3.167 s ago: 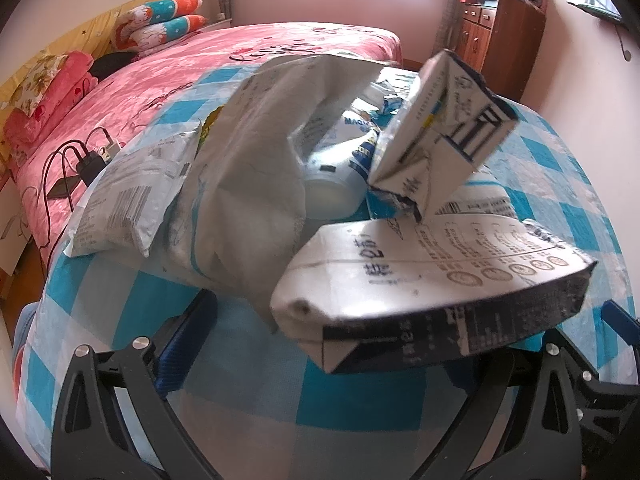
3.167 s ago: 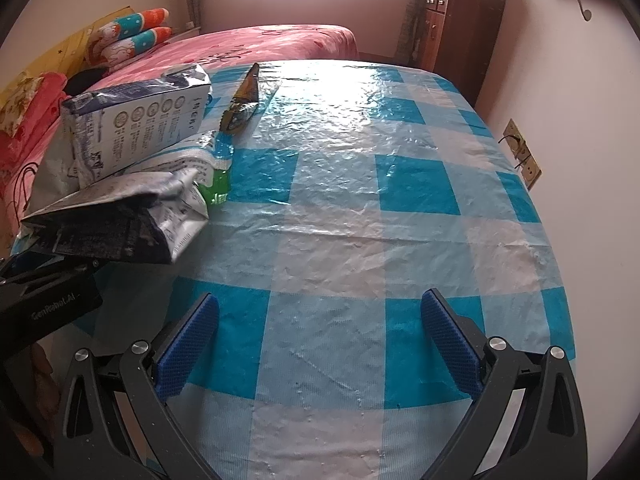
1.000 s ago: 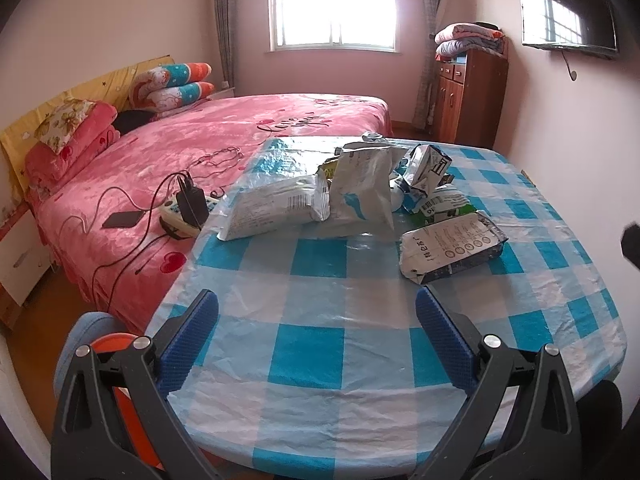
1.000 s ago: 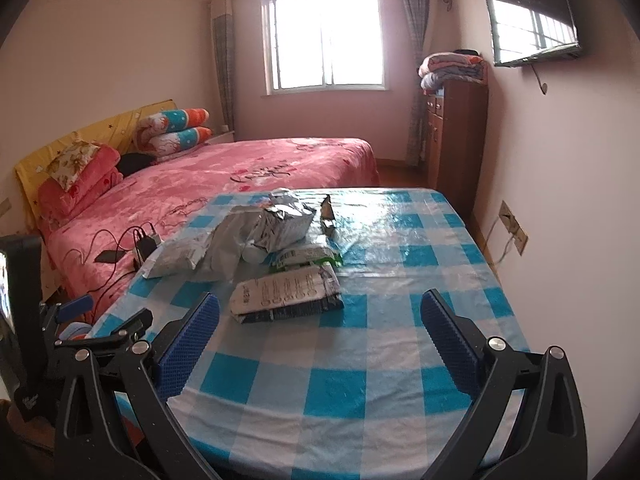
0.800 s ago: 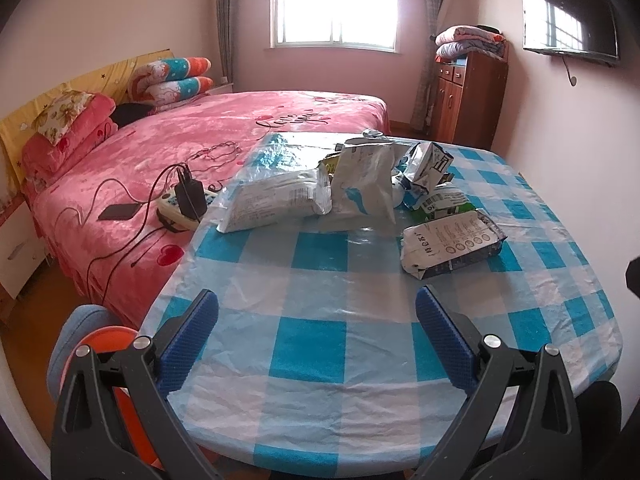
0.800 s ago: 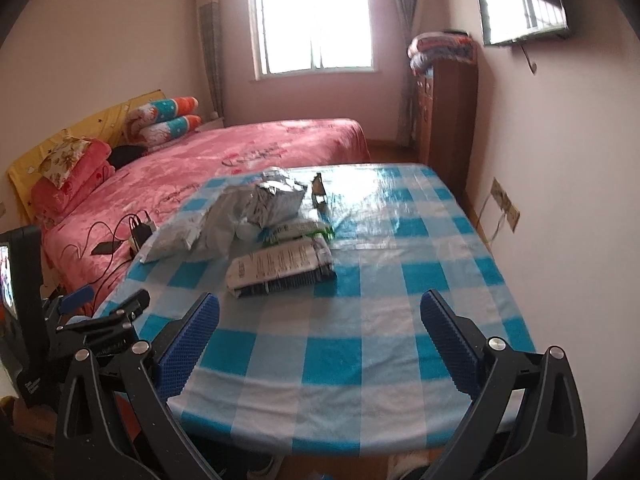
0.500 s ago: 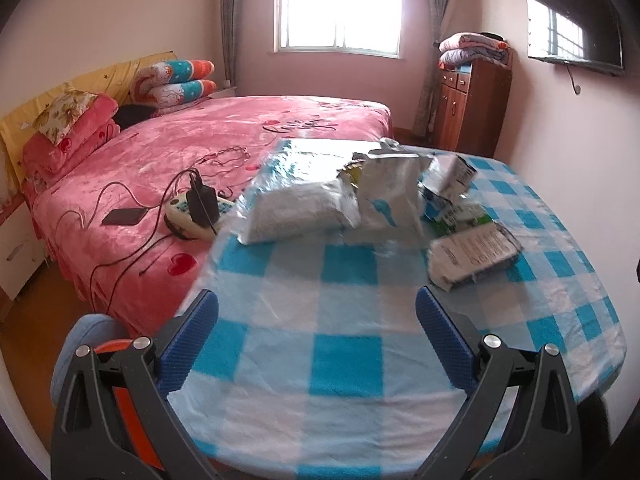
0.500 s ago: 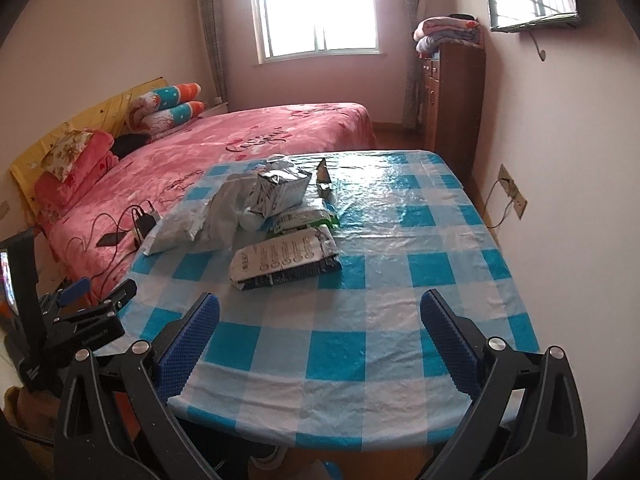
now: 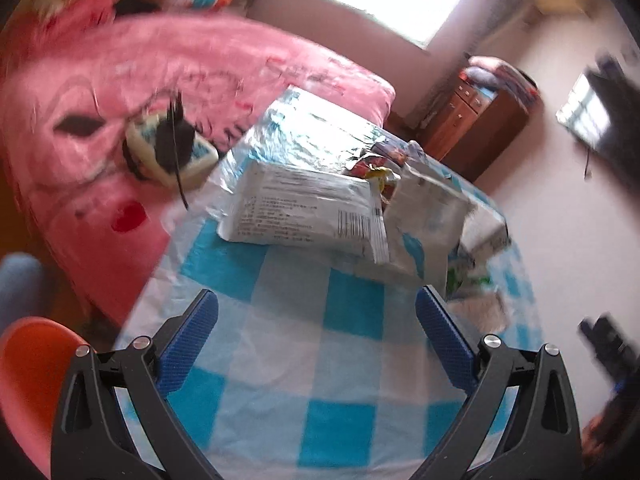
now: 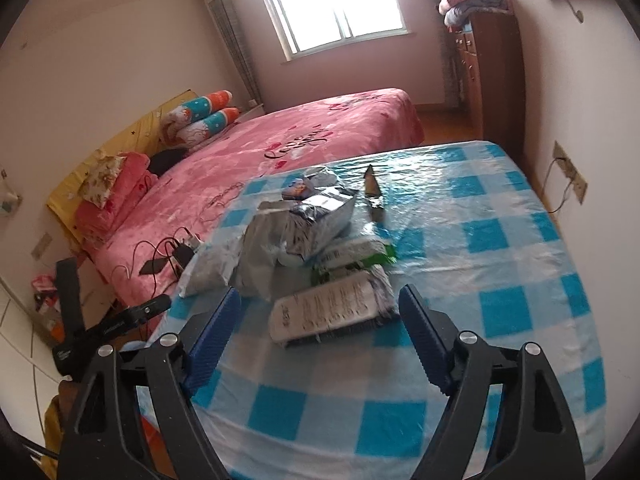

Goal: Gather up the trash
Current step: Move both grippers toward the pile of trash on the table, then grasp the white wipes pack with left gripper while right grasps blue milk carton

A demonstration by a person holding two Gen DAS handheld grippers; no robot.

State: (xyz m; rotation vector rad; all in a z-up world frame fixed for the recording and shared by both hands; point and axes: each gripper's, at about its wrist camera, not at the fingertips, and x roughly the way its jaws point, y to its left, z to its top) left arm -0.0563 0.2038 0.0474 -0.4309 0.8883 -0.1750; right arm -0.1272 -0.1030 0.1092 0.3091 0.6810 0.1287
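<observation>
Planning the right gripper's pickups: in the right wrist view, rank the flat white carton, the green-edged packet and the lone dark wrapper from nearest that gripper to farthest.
1. Flat white carton: just ahead of the right gripper, whose jaws are closing with nothing between them.
2. Green-edged packet: behind the carton.
3. Dark wrapper: far side, alone on the table.

We see a bedroom with pale pinkish walls (image 10: 120,60) and a bright window (image 10: 336,4) in the far wall. A bed (image 10: 304,140) under a pink cover fills the left side, with bolster pillows (image 10: 204,116) at its yellow headboard (image 10: 120,140). A brown wooden dresser (image 10: 492,76) stands against the right wall, folded blankets (image 10: 472,4) on top. The table (image 10: 500,248) wears a blue-and-white checked cloth.
</observation>
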